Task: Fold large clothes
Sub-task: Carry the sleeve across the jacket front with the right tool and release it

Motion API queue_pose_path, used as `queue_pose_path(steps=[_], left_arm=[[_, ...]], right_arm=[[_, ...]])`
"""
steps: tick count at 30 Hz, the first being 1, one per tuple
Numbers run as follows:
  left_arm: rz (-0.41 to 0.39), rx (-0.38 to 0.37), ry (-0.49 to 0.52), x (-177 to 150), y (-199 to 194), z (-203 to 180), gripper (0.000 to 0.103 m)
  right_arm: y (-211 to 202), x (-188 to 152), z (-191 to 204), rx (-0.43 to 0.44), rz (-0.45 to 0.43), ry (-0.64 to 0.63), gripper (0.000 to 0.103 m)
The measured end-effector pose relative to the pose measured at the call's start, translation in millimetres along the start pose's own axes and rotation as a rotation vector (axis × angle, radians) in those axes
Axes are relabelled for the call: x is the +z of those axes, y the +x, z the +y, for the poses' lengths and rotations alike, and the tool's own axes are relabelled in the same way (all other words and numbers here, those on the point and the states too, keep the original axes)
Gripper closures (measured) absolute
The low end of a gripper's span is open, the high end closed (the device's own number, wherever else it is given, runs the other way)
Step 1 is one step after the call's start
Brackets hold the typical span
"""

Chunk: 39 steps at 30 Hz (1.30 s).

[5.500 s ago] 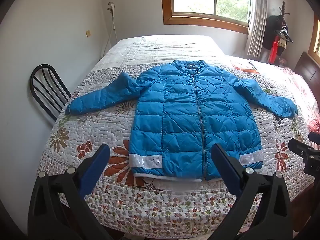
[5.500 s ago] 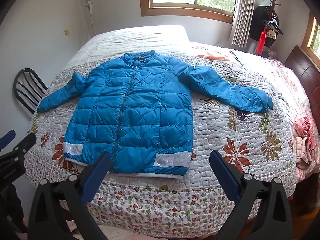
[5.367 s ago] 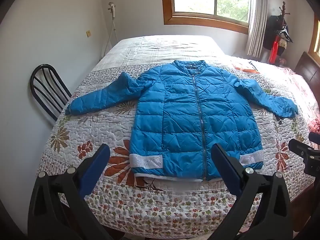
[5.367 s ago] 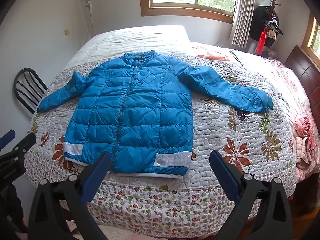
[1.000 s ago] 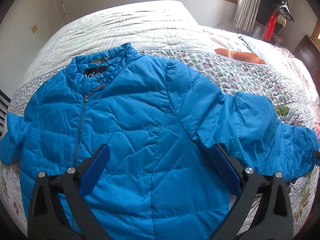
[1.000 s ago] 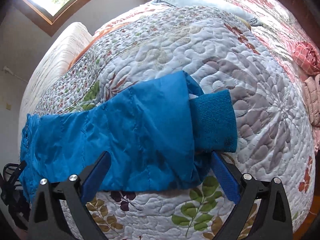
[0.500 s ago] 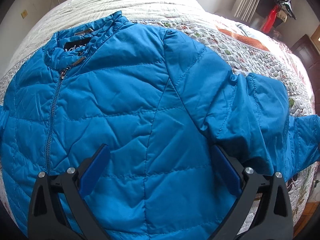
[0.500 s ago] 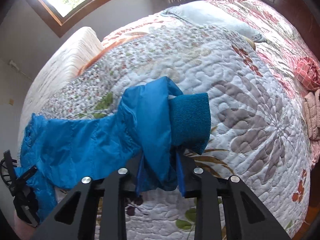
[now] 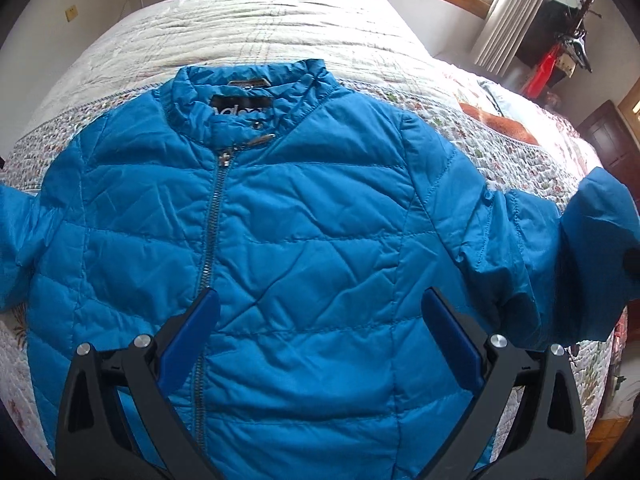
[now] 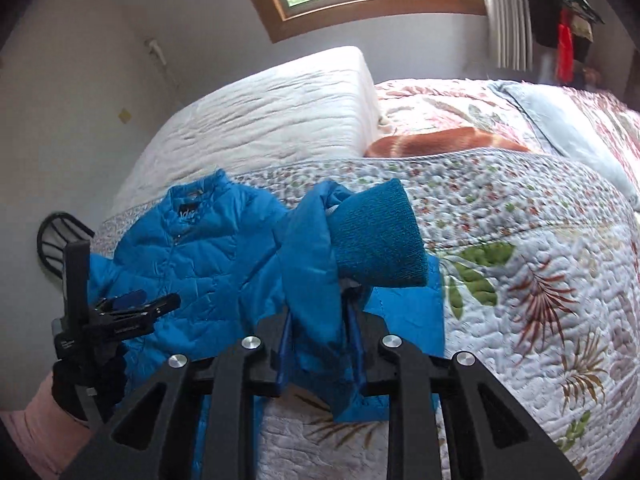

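While the blue quilted puffer jacket [image 9: 304, 248] lies flat on the floral bedspread [image 10: 540, 248], our right gripper [image 10: 320, 344] clamps its soft, slippery sleeve near the knitted cuff [image 10: 376, 236]; our left gripper [image 9: 320, 320] hovers spread above its chest.

Your left gripper [image 9: 320, 320] is a matte black plastic frame with triangular cut-outs in each arm. Its two jaws wear long, flat royal-blue pads [image 9: 452, 340]. Behind each pad sit two round silver screws [image 9: 499, 341]. Your right gripper [image 10: 320, 344] is the same build: black arms, four silver screws, thin blue pad edges showing between the jaws. Beyond its left jaw, your left hand [image 10: 88, 376] wears a black glove, with a pink sleeve [image 10: 36, 424] behind it.
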State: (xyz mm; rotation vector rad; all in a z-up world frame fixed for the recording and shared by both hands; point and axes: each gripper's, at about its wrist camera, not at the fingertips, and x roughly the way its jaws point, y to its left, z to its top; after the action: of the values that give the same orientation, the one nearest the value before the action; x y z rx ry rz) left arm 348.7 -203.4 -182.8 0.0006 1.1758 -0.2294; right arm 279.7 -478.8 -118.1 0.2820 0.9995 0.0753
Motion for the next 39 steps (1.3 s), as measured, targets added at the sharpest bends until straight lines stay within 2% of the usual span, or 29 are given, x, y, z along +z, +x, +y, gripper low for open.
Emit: queue_pose_path(steps=[5, 8, 10, 12, 13, 14, 16, 17, 20, 22, 24, 27, 30, 33, 34, 35, 36, 37, 38, 39], left_arm=[[0.007, 0.018, -0.032, -4.5, 0.0, 28.0, 0.003], [0.022, 0.028, -0.038, -6.0, 4.5, 40.1, 0.003], [0.034, 0.038, -0.040, -7.2, 8.3, 47.4, 0.003], [0.045, 0.040, -0.040, -8.2, 11.4, 52.6, 0.003], [0.048, 0.037, -0.041, -8.8, 12.1, 55.1, 0.003], [0.048, 0.032, -0.041, -9.2, 12.5, 57.7, 0.003], [0.042, 0.018, -0.046, -9.7, 10.7, 62.3, 0.003], [0.038, 0.003, -0.049, -9.9, 8.9, 64.8, 0.003], [0.030, -0.082, -0.076, -12.9, 3.2, 71.9, 0.003], [0.041, -0.132, -0.093, -15.0, 2.9, 73.3, 0.003], [0.056, -0.173, -0.093, -15.5, 5.1, 67.7, 0.003], [0.082, -0.217, -0.063, -12.2, 12.6, 43.7, 0.003], [0.116, -0.266, -0.031, -7.9, 24.5, 12.4, 0.004], [0.174, -0.296, -0.015, -3.2, 45.5, -16.1, 0.005], [0.194, -0.305, -0.013, -2.8, 52.0, -24.2, 0.012], [0.211, -0.305, -0.010, -2.3, 58.3, -32.0, 0.024], [0.215, -0.284, -0.009, -1.7, 62.1, -38.6, 0.027], [0.203, -0.272, -0.009, -2.1, 62.2, -42.9, 0.034], [0.192, -0.272, -0.006, -1.0, 62.3, -47.1, 0.047], [0.192, -0.282, -0.005, -0.7, 61.1, -50.5, 0.054]], right_arm=[[44.4, -2.2, 52.6, -0.043, 0.064, -0.087, 0.079], [65.6, -7.4, 69.8, -0.081, 0.096, -0.136, 0.079], [74.0, -10.0, 79.0, -0.073, 0.113, -0.157, 0.077], [74.2, -12.8, 89.5, -0.021, 0.113, -0.187, 0.072], [69.6, -15.2, 97.5, 0.032, 0.101, -0.217, 0.066], [62.9, -17.6, 106.6, 0.102, 0.086, -0.249, 0.064], [49.6, -22.9, 117.5, 0.257, 0.078, -0.282, 0.064], [43.5, -24.9, 119.9, 0.287, 0.070, -0.284, 0.063], [31.1, -29.5, 109.3, 0.259, 0.053, -0.246, 0.063], [25.9, -32.8, 90.5, 0.244, 0.053, -0.175, 0.063], [24.4, -35.4, 67.4, 0.189, 0.058, -0.091, 0.063], [22.9, -40.5, 30.4, 0.071, 0.061, 0.009, 0.062], [21.2, -45.6, -7.7, 0.058, 0.065, 0.118, 0.061], [19.6, -52.6, -31.9, 0.011, 0.070, 0.169, 0.061], [19.9, -55.6, -37.4, 0.008, 0.073, 0.184, 0.061], [20.8, -58.6, -41.8, 0.007, 0.075, 0.196, 0.061], [20.5, -61.0, -46.1, 0.002, 0.076, 0.204, 0.061], [20.4, -64.5, -48.5, -0.005, 0.077, 0.207, 0.061], [20.9, -66.2, -49.9, -0.010, 0.077, 0.211, 0.061], [20.9, -67.2, -51.9, -0.012, 0.077, 0.213, 0.061]])
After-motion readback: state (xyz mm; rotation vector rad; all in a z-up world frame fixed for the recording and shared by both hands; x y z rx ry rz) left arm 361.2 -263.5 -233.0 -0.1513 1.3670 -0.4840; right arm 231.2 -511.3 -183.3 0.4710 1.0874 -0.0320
